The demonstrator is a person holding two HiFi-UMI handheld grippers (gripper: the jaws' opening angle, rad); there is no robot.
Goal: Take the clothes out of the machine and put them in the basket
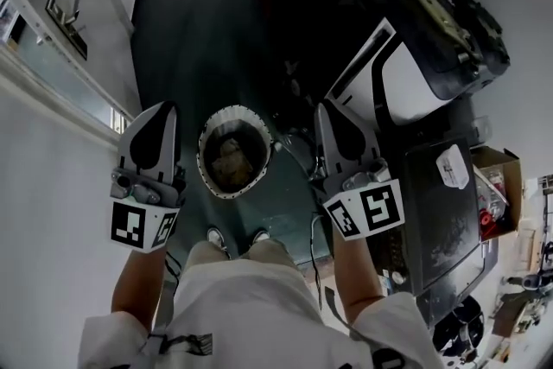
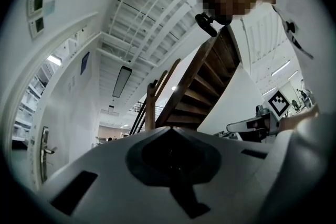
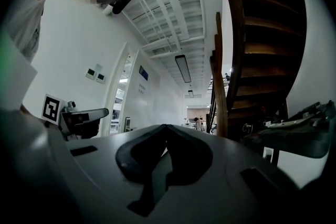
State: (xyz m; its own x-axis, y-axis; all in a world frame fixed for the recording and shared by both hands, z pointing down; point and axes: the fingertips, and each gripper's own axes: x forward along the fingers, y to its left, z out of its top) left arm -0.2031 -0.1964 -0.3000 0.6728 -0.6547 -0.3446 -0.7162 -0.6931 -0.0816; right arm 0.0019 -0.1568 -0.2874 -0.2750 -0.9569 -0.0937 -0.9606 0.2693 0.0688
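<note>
Straight below me on the dark floor stands a round basket (image 1: pixel 210 177) with a pale rim, and crumpled clothes (image 1: pixel 232 158) lie inside it. To its right is the white machine (image 1: pixel 406 86); its opening is not visible from here. Held up high to the left of the basket, my left gripper (image 1: pixel 164 108) is shut and empty. On the other side of the basket, in front of the machine, my right gripper (image 1: pixel 328 105) is also shut and empty. In both gripper views the jaws meet at a point, left gripper (image 2: pixel 170 129) and right gripper (image 3: pixel 165 126), with only the room beyond them.
A dark-topped cabinet (image 1: pixel 441 212) and a cardboard box (image 1: pixel 497 186) stand at the right. A white wall with a door handle (image 1: pixel 65 17) runs along the left. A wooden staircase (image 2: pixel 210 86) rises ahead. My feet (image 1: pixel 233 238) are just behind the basket.
</note>
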